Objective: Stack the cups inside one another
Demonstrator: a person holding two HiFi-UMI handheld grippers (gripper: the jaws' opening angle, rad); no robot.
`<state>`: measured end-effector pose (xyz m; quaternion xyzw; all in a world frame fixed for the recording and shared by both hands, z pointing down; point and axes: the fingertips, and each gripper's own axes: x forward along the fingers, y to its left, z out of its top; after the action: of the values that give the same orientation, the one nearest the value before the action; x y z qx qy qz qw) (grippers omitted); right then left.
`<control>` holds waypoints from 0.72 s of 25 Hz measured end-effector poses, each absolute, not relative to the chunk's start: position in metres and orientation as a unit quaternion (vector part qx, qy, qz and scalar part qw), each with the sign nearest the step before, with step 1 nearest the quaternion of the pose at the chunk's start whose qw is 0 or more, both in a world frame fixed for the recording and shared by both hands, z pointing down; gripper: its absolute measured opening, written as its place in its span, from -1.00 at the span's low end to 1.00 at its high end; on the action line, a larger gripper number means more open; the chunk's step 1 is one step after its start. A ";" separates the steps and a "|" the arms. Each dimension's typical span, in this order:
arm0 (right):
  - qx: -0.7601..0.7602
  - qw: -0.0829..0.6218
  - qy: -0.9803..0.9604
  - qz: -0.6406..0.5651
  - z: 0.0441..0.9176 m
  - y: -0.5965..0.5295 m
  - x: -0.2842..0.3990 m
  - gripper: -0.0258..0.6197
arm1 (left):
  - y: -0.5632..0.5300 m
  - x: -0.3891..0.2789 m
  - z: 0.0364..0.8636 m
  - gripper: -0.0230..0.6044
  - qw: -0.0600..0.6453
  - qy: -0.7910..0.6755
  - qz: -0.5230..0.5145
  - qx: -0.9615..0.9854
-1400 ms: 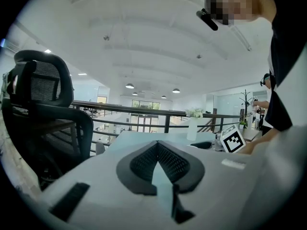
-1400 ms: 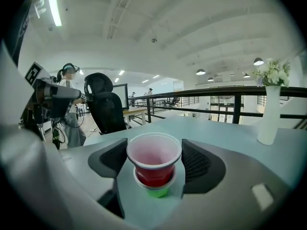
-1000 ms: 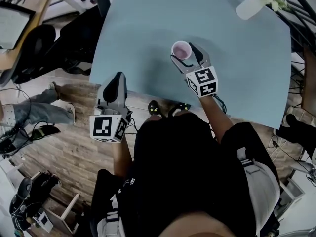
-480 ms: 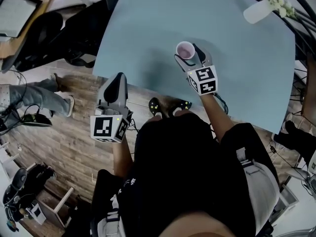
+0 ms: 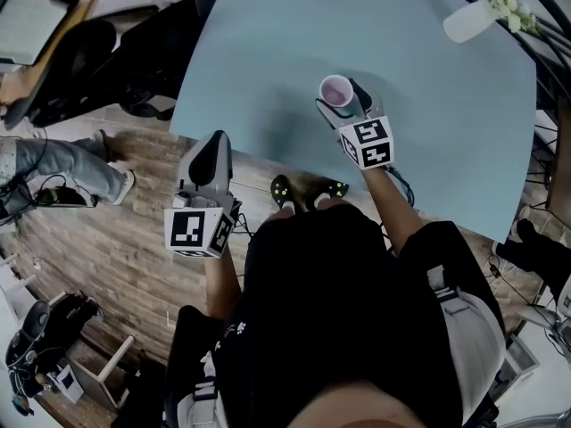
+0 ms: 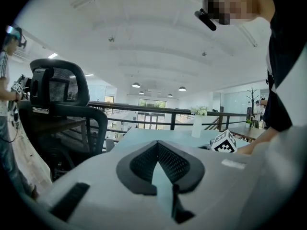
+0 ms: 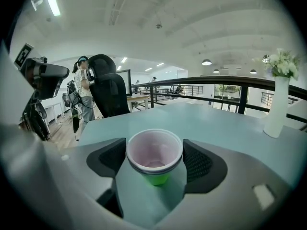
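**Head view.** The right gripper [image 5: 340,102] is over the light blue table [image 5: 268,43]. A nested stack of plastic cups [image 5: 335,88], pale pink on top, stands upright on the table between its jaws. The left gripper [image 5: 214,141] is near the table's closer edge, above the wooden plank floor [image 5: 116,239] and well apart from the stack. A white vase of flowers [image 5: 466,22] stands well beyond the right gripper, at the table's far corner.

**Left gripper view.** The jaw tips meet, leaving only a narrow wedge behind them. Nothing is between them. A black mesh office chair [image 6: 57,87] stands ahead and to the left of the tool.

**Right gripper view.** The jaws are opening and stand wide. The stack sits between the pads [image 7: 112,158], with a green cup showing below the pink one. The pads flank the rim closely and do not appear to press on it.
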<state>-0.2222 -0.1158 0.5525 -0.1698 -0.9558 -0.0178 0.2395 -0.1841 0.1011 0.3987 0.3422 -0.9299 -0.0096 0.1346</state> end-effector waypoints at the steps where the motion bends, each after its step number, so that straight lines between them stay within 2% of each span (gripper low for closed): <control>1: -0.169 0.241 -0.956 -0.017 0.553 -0.116 -0.222 0.23 | 0.101 -0.184 0.399 -0.95 0.136 -0.930 -0.010 0.342; 10: -0.160 0.220 -0.962 -0.008 0.537 -0.121 -0.219 0.23 | 0.096 -0.184 0.398 -0.95 0.132 -0.927 -0.007 0.352; 18: -0.139 0.161 -0.977 0.018 0.498 -0.129 -0.205 0.13 | 0.082 -0.184 0.396 -0.95 0.127 -0.916 -0.007 0.381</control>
<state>-0.2050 -0.1287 0.4985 -0.1388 -0.9769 0.0184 0.1613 -0.1843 0.0816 0.3956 0.3806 -0.9160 -0.0072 0.1267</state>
